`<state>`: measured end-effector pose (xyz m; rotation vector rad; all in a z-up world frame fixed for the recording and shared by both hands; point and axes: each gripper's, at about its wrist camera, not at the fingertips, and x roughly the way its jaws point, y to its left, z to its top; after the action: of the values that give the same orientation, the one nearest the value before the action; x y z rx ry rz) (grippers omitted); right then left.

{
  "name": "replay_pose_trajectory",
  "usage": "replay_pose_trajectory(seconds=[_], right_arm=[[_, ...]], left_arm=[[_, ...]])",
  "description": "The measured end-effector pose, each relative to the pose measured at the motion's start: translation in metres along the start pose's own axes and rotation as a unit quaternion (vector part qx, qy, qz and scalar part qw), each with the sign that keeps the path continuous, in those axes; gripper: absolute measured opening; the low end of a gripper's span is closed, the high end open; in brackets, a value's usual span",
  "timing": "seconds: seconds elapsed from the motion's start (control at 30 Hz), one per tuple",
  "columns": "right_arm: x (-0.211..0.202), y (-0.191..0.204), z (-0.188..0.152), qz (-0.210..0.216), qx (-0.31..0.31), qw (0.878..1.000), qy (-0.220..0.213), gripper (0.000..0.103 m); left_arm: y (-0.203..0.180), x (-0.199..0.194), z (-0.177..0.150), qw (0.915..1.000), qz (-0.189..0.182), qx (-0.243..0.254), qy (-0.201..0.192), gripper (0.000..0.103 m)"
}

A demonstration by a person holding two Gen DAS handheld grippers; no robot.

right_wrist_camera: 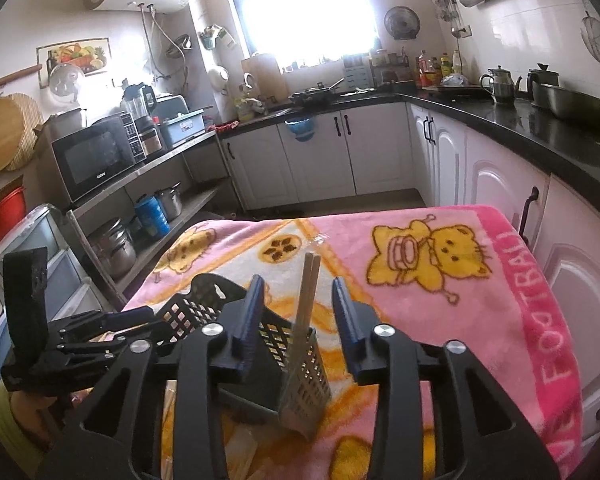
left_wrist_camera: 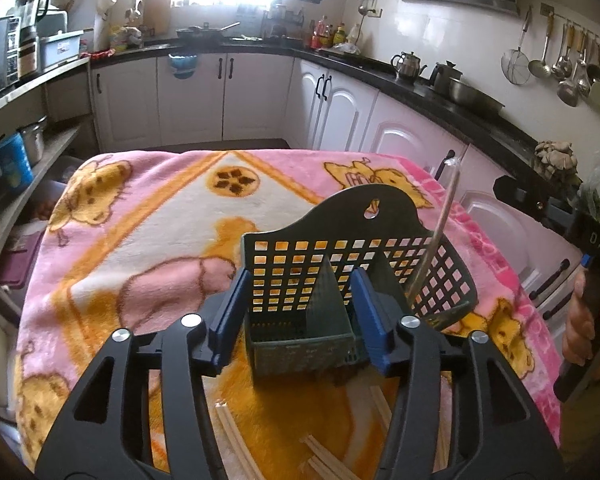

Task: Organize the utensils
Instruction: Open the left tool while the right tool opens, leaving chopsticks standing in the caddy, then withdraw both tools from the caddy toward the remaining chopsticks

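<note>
The basket (left_wrist_camera: 364, 248) stands on the blanket (left_wrist_camera: 148, 216), chopsticks (right_wrist_camera: 306, 300) upright inside. Left gripper (left_wrist_camera: 300, 312) straddles its near compartment, jaws open. Right gripper (right_wrist_camera: 300, 320) flanks the chopsticks, jaws open.

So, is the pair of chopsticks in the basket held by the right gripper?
No, the right gripper stands open, and the chopsticks lean in the basket between its fingers, touched by neither.

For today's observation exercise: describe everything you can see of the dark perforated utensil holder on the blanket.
The utensil holder is dark green-grey plastic with square-holed walls, a taller arched back with a hanging hole, and a divider forming compartments. It stands upright on the pink and orange blanket. A pair of chopsticks leans in its right compartment. The left gripper straddles its front, jaws open.
</note>
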<state>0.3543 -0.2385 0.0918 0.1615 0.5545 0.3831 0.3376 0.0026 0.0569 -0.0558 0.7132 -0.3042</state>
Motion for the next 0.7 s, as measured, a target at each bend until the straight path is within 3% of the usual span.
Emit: replay_pose_trajectory(seconds=[0.2, 0.37, 0.53, 0.7], right_arm=[[-0.011, 0.003, -0.006, -0.004, -0.002, 1.000, -0.001, 0.046], [-0.022, 0.007, -0.015, -0.004, -0.006, 1.000, -0.002, 0.054], [-0.035, 0.012, -0.028, -0.007, -0.016, 1.000, -0.001, 0.061], [-0.045, 0.019, -0.043, -0.009, -0.026, 1.000, 0.004, 0.065]], left_arm=[[-0.002, -0.015, -0.004, 0.9999, 0.006, 0.001, -0.011, 0.057], [-0.003, -0.031, -0.012, 0.9997, 0.011, -0.007, -0.022, 0.079], [-0.004, -0.049, -0.029, 0.9992, 0.016, -0.014, -0.033, 0.089], [-0.004, -0.061, -0.044, 0.9987, 0.022, -0.020, -0.042, 0.091]])
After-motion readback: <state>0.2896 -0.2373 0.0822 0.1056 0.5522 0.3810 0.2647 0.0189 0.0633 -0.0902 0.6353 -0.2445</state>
